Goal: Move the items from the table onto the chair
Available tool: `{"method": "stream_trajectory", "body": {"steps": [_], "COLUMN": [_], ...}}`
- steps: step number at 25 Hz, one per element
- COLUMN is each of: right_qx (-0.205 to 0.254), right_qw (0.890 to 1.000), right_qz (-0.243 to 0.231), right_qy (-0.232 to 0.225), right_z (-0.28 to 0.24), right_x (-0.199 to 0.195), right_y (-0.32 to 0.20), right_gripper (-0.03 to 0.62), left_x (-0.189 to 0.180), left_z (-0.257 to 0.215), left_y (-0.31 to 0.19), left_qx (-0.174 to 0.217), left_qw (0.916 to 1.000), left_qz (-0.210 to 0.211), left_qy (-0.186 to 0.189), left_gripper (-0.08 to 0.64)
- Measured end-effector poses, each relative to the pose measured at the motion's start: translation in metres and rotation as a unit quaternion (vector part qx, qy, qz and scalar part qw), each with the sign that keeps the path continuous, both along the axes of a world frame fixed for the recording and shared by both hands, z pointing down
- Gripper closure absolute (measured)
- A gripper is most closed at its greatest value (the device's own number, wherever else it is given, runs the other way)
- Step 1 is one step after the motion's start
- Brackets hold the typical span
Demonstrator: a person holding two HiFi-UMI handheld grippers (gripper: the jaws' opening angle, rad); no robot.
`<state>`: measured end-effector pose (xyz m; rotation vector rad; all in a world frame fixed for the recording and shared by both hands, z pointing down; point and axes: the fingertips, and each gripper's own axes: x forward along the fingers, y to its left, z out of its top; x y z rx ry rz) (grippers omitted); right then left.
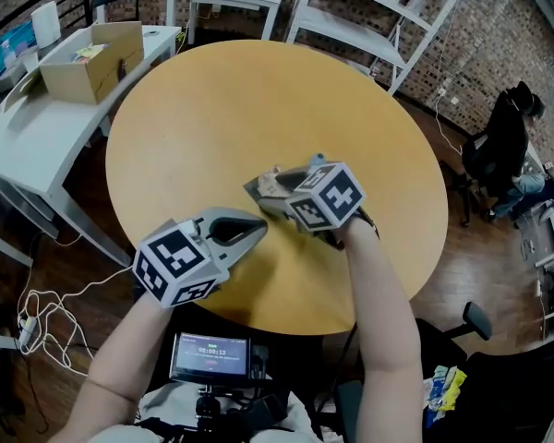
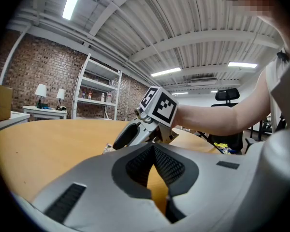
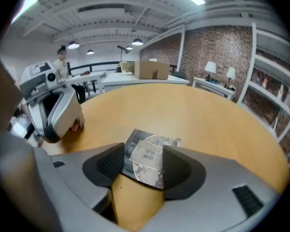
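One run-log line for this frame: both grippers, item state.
left gripper: shut, empty | right gripper: open, jaws either side of packet | packet: flat on table, not gripped

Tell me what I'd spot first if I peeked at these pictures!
The big round yellow table fills the middle of the head view. At its near side, the right gripper points down with its open jaws on either side of a flat grey packet with a white label, which lies on the tabletop. The left gripper, shut and empty, is close beside it.
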<state>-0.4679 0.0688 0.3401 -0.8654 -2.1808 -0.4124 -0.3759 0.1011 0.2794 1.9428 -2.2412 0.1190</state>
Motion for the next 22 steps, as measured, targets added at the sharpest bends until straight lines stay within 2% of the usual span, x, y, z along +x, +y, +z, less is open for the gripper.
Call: {"method": "stream_trajectory", "body": {"steps": [1, 2, 4, 6, 9, 14, 18, 22], "right_qx": [-0.021, -0.035, -0.033, -0.021, -0.02, -0.026, -0.034, -0.084], "right_qw": [1.0, 0.999, 0.998, 0.998, 0.999, 0.999, 0.999, 0.994], "right_qz": [0.016, 0.029, 0.039, 0.031, 0.022, 0.002, 0.0, 0.02], "right_qy": [0.016, 0.027, 0.037, 0.04, 0.03, 0.033, -0.009, -0.074], "right_z": [0.001, 0.002, 0.002, -0.001, -0.014, -0.005, -0.018, -0.054], "right_x": [0.001, 0.002, 0.007, 0.013, 0.012, 0.024, 0.038, 0.056], "right_y": [-0.001, -0.002, -0.004, -0.007, -0.007, 0.013, 0.011, 0.001], "right_gripper": [0.333, 0.383, 0.411, 0.429, 0.52, 0.558, 0.566, 0.568], "left_x": [0.001, 0.002, 0.006, 0.007, -0.002, -0.004, 0.003, 0.014], "left_z": [0.0, -0.001, -0.002, -0.006, -0.018, -0.008, -0.011, -0.014], "left_y": [0.0, 0.0, -0.001, -0.006, -0.01, 0.002, 0.001, -0.006], "left_qx": [0.0, -0.002, -0.002, 0.008, 0.014, 0.002, 0.006, 0.008], "left_qw": [1.0, 1.0, 1.0, 1.0, 0.9998, 1.0, 0.9999, 0.9997], "left_qz": [0.001, 0.001, -0.001, -0.001, 0.005, -0.002, 0.011, 0.024], "left_qy": [0.0, 0.001, 0.0, -0.006, -0.015, 0.002, -0.001, -0.005], "left_gripper": [0.552, 0.552, 0.552, 0.552, 0.552, 0.552, 0.552, 0.551]}}
